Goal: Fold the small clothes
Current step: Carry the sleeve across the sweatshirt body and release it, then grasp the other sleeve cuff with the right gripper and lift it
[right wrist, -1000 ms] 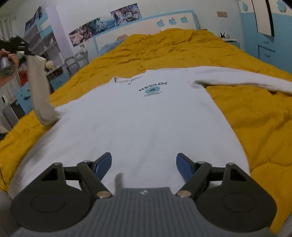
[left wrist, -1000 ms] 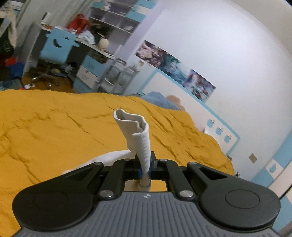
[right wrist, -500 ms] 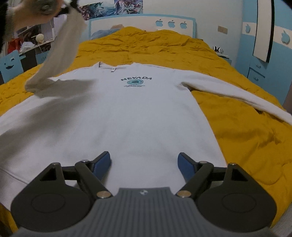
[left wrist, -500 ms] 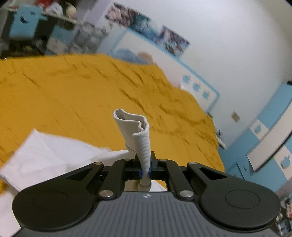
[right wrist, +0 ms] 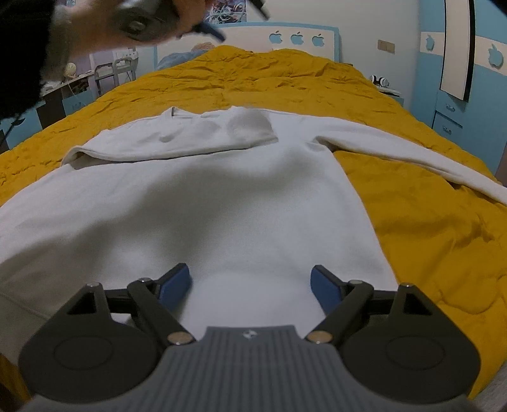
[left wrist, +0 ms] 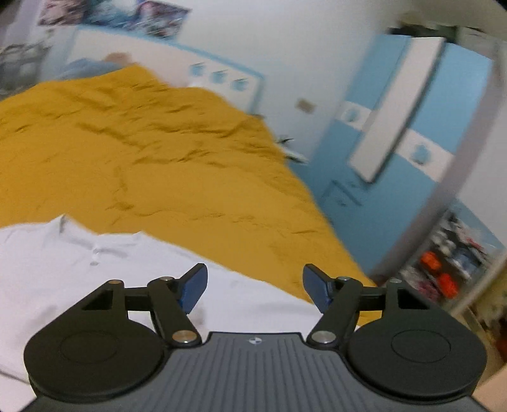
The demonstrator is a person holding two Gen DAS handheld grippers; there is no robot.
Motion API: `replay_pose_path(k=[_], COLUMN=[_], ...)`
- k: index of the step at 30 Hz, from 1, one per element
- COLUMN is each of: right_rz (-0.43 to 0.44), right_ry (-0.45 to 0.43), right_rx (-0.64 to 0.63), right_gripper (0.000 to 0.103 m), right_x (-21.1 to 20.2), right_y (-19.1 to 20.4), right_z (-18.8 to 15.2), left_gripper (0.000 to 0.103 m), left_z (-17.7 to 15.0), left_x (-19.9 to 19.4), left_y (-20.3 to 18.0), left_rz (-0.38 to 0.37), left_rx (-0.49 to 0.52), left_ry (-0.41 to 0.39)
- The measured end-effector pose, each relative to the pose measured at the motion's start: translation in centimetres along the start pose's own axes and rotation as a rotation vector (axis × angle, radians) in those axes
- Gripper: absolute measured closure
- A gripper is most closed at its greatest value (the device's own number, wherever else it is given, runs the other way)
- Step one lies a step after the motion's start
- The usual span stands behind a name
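Note:
A white sweatshirt [right wrist: 221,206] lies flat, front up, on the yellow quilt [right wrist: 285,79]. Its left sleeve [right wrist: 177,139] is folded across the chest and covers the print. The other sleeve [right wrist: 396,149] stretches out to the right over the quilt. My left gripper [left wrist: 255,285] hovers above the shirt's upper part [left wrist: 79,269]; its jaws are opening and nothing is between them. In the right wrist view it appears blurred at the top, held in a hand [right wrist: 142,22]. My right gripper [right wrist: 250,285] stands open just above the shirt's lower part, with nothing between its fingers.
A white headboard [right wrist: 285,38] with apple cut-outs closes the far end of the bed. A blue and white wardrobe [right wrist: 469,63] stands along the right side. A desk and metal racks [right wrist: 95,76] are at the far left. The quilt drops off at the bed's right edge.
The left gripper swung right over the chest with the sleeve cuff in it, then let it go. The sleeve now lies across the chest. The right gripper barely moved.

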State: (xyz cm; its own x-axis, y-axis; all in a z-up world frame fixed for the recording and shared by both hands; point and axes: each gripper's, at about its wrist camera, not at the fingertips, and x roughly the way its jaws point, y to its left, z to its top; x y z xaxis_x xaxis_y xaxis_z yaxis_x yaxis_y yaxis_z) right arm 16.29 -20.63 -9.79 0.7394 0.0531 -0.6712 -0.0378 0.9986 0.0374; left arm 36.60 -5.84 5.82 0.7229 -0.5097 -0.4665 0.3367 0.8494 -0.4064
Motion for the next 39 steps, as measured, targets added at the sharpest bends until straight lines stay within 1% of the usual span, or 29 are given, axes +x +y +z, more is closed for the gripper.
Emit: replay_pose_path(k=[2, 3, 5, 6, 8, 10, 12, 15, 16, 18, 19, 20, 21, 22, 23, 25, 28, 30, 31, 32, 33, 34, 35, 37, 38, 39], right_rz=[-0.008, -0.012, -0.020, -0.023, -0.028, -0.026, -0.022, -0.039, -0.025, 0.023, 0.081, 0.174, 0.230, 0.251, 0.233, 0.187, 0.195, 0.226, 0.243, 0.252, 0.266, 0.286, 0.301, 0.326, 0.316, 0.306], right_ry=[-0.004, -0.006, -0.010, -0.012, -0.014, -0.020, -0.027, -0.064, -0.088, -0.127, -0.132, -0.087, -0.048, -0.026, -0.036, -0.059, -0.070, -0.025, 0.002, 0.025, 0.048, 0.073, 0.087, 0.102, 0.116, 0.127], right_rx=[-0.011, -0.016, -0.025, -0.025, -0.023, -0.013, -0.026, -0.156, -0.191, -0.203, -0.198, -0.194, -0.189, -0.172, -0.153, -0.145, -0.107, -0.026, 0.048, 0.117, 0.195, 0.281, 0.368, 0.508, 0.569, 0.629], right_gripper=[0.023, 0.023, 0.023, 0.023, 0.023, 0.024, 0.027, 0.029, 0.029, 0.029, 0.027, 0.028, 0.028, 0.028, 0.028, 0.028, 0.028, 0.030, 0.032, 0.040, 0.045, 0.057, 0.065, 0.069, 0.074, 0.074], right_x=[0.0, 0.1, -0.1, -0.1, -0.2, -0.5, -1.1, -2.1, -2.5, -3.1, -3.2, -2.8, -2.4, -1.9, -1.5, -0.4, 2.1, 5.2, 7.3, 9.0, 10.8, 12.6, 14.4, 17.6, 19.1, 20.4], right_y=[0.2, 0.3, 0.6, 0.6, 0.6, 0.5, 0.5, 2.1, 2.7, 3.3, 3.3, 3.2, 3.3, 3.3, 3.3, 3.5, 2.9, 1.6, 0.6, -0.3, -1.0, -1.7, -2.5, -4.2, -4.9, -5.5], right_z=[-0.1, -0.1, -0.3, -0.3, -0.3, -0.2, -0.1, 0.1, 0.3, 1.0, 1.5, 2.3, 2.9, 3.6, 4.2, 5.6, 7.7, 9.4, 10.3, 10.9, 11.4, 12.0, 12.6, 13.4, 13.7, 14.1], left_gripper=[0.022, 0.021, 0.021, 0.021, 0.021, 0.022, 0.022, 0.022, 0.022, 0.023, 0.023, 0.023, 0.023, 0.023, 0.024, 0.025, 0.025, 0.025, 0.026, 0.026, 0.026, 0.026, 0.026, 0.026, 0.026, 0.026], left_z=[0.4, 0.5, 0.6, 0.6, 0.1, -1.1, -2.8, -5.1, -5.4, -6.4, -7.0, -7.6, -8.0, -8.6, -9.0, -10.0, -12.0, -13.0, -13.3, -13.5, -13.6, -13.7, -13.9, -14.2, -14.2, -14.3], left_x=[-2.4, -3.5, -5.8, -6.7, -8.5, -10.3, -12.3, -14.4, -14.7, -15.4, -15.6, -15.7, -15.7, -15.6, -15.6, -15.2, -15.3, -15.1, -15.0, -14.8, -14.7, -14.6, -14.6, -14.2, -14.0, -13.6], left_y=[0.0, 0.2, 0.8, 1.0, 2.1, 2.6, 4.4, 7.6, 8.5, 10.9, 11.9, 12.8, 13.6, 14.4, 15.2, 16.4, 18.4, 19.7, 20.4, 20.7, 21.0, 21.2, 21.2, 22.0, 22.2, 22.7], left_rz=[-0.019, -0.013, 0.033, 0.067, 0.173, 0.270, 0.364, 0.480, 0.503, 0.549, 0.569, 0.587, 0.602, 0.621, 0.635, 0.636, 0.577, 0.511, 0.483, 0.470, 0.474, 0.484, 0.486, 0.465, 0.455, 0.452], left_rx=[-0.002, -0.007, -0.003, 0.013, 0.061, 0.109, 0.145, 0.104, 0.085, 0.042, 0.029, 0.019, 0.014, 0.010, 0.004, -0.010, -0.064, -0.132, -0.156, -0.164, -0.157, -0.145, -0.141, -0.154, -0.163, -0.172], left_ry=[-0.019, -0.026, -0.033, -0.029, -0.023, -0.046, -0.070, -0.101, -0.100, -0.096, -0.095, -0.092, -0.085, -0.069, -0.053, -0.030, -0.016, -0.001, 0.008, 0.013, 0.010, 0.007, 0.008, 0.010, 0.013, 0.017])
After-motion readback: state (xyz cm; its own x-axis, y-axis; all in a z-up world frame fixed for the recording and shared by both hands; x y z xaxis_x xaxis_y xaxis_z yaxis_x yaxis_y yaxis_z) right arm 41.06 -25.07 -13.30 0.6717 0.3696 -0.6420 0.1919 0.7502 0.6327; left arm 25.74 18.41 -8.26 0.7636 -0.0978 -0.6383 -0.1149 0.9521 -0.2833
